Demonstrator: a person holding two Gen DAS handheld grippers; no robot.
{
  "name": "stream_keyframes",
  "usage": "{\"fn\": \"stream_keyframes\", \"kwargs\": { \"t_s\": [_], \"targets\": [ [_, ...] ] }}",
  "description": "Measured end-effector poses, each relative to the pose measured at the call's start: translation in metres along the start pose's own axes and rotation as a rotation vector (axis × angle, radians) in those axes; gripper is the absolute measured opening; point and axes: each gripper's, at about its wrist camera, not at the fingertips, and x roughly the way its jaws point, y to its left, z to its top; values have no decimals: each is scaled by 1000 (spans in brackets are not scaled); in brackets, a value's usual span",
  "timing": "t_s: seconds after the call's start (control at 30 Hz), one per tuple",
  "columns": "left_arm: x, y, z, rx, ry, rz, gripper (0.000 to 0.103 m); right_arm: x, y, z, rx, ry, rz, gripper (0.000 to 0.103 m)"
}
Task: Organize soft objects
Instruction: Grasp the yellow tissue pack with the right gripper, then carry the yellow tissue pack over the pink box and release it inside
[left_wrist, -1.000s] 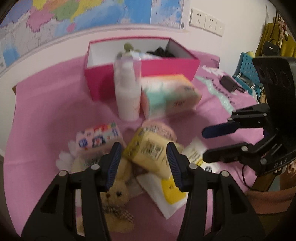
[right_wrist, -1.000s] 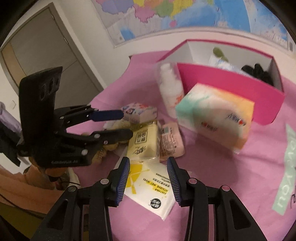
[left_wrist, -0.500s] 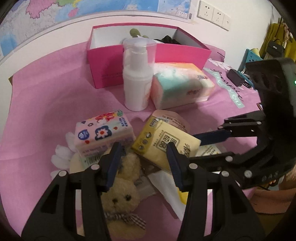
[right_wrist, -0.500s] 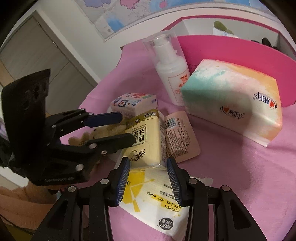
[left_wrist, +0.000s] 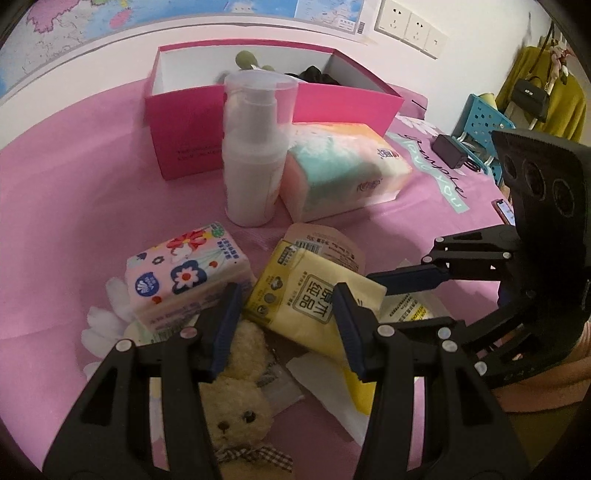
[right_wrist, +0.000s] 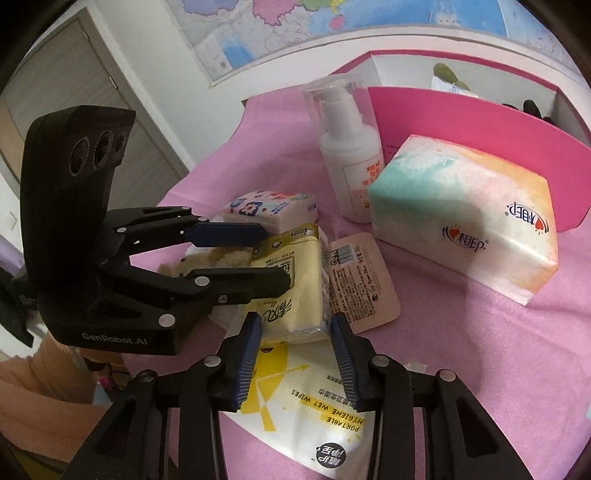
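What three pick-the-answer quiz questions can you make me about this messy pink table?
1. Where is the pump bottle?
A. inside the box
B. before the pink box
C. on the bunny

2. What colour is the tissue pack between the right hand-held gripper fingers?
A. yellow
B. green
C. black

3. The left hand-held gripper is:
A. open
B. shut
C. holding the bottle

Answers: B, it stands on the cloth before the box; A, its wrapper is pale yellow; A, its fingers stand apart, gripping nothing.

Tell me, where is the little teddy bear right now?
In the left wrist view, the teddy bear lies low on the pink cloth between the left gripper fingers, below the flowered tissue pack and beside the yellow tissue pack.
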Motion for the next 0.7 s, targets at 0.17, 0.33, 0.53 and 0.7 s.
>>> {"fn": "stream_keyframes", "kwargs": {
  "t_s": [0.17,0.33,0.53,0.7],
  "targets": [
    [0,2,-2,-13,9,-35,53,-5,-3,1,-23,-11,-19,36],
    [0,-9,-6,11,16,-52,53,-15,-16,1,-4,-36,-48,32],
    [5,-17,-7,25,29,-77,54,-17,-31,3,79,-35,-7,35],
    [8,-10,-7,-5,43,-99,57,-10,-36,0,117,-21,18,40]
  ]
}}
